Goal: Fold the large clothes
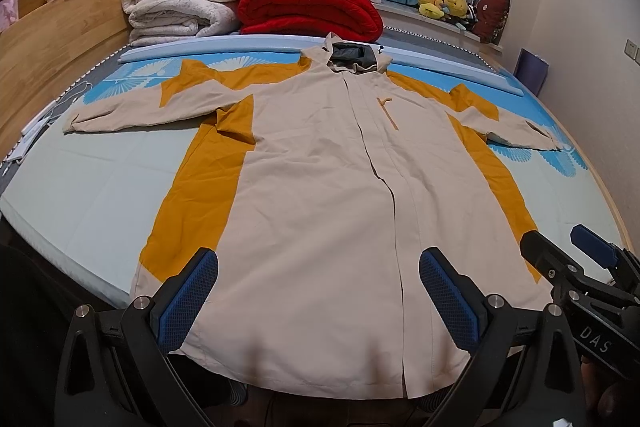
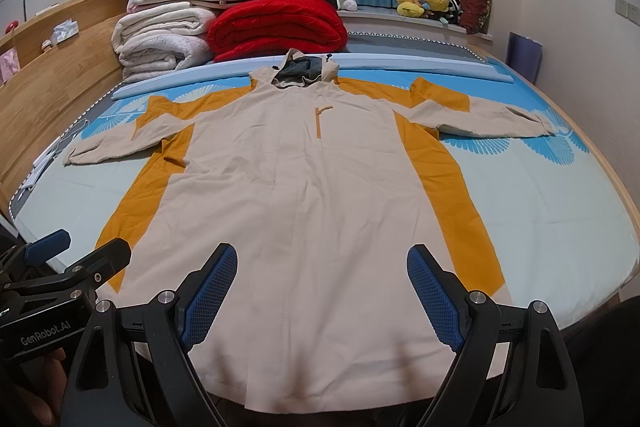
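Note:
A large beige jacket [image 1: 320,179] with mustard-yellow side panels and a grey-lined hood lies flat, front up, on the bed, both sleeves spread outward. In the right wrist view the same jacket [image 2: 296,187] fills the middle. My left gripper [image 1: 318,267] is open above the jacket's hem, nothing between its blue pads. My right gripper [image 2: 322,259] is open too, over the hem a little to the right. Each gripper shows at the edge of the other's view: the right gripper [image 1: 568,247] and the left gripper [image 2: 80,247].
The bed [image 1: 80,195] has a pale sheet with blue prints. Folded white blankets [image 1: 180,7], a red quilt [image 1: 312,11] and a plush shark are stacked at the head. A wooden headboard [image 1: 60,39] runs along the left. Soft toys [image 2: 428,1] sit on the window ledge.

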Available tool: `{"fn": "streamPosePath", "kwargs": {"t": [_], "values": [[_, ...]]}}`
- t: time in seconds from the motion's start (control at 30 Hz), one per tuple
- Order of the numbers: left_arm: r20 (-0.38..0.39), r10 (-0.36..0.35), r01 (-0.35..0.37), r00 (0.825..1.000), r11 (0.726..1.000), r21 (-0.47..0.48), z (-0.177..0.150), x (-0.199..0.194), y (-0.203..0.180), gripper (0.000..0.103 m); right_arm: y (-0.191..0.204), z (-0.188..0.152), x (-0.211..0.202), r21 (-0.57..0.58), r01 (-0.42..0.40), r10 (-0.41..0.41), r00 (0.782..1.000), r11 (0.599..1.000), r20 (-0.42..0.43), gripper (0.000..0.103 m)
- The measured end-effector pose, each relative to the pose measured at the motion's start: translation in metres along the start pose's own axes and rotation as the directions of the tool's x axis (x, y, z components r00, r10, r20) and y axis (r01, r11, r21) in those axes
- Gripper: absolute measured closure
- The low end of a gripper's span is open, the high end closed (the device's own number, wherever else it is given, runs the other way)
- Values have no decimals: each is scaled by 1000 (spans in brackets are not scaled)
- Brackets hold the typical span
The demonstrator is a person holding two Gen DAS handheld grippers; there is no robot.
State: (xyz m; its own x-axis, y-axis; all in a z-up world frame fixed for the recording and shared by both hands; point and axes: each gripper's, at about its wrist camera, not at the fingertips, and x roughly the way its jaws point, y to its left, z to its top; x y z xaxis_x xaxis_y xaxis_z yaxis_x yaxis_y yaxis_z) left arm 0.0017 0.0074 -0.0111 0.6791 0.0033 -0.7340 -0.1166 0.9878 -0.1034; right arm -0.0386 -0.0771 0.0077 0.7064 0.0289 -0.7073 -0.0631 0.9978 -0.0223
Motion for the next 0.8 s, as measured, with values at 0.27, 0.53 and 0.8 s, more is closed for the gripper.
{"fn": "streamPosePath", "kwargs": {"t": [0.27, 0.53, 0.8], "values": [[0, -1, 1, 1000, 1000, -2, 0, 0, 0, 3, 0, 0, 0, -3, -4, 4, 1000, 1000, -4, 16], [8, -12, 12, 1000, 1000, 3, 4, -3, -1, 7, 1, 1, 0, -19, 7, -7, 1000, 1000, -16, 16], [38, -41, 41, 998, 999, 4, 23, -14, 8, 46, 2, 5, -1, -19, 10, -10, 1000, 1000, -25, 16]]}}
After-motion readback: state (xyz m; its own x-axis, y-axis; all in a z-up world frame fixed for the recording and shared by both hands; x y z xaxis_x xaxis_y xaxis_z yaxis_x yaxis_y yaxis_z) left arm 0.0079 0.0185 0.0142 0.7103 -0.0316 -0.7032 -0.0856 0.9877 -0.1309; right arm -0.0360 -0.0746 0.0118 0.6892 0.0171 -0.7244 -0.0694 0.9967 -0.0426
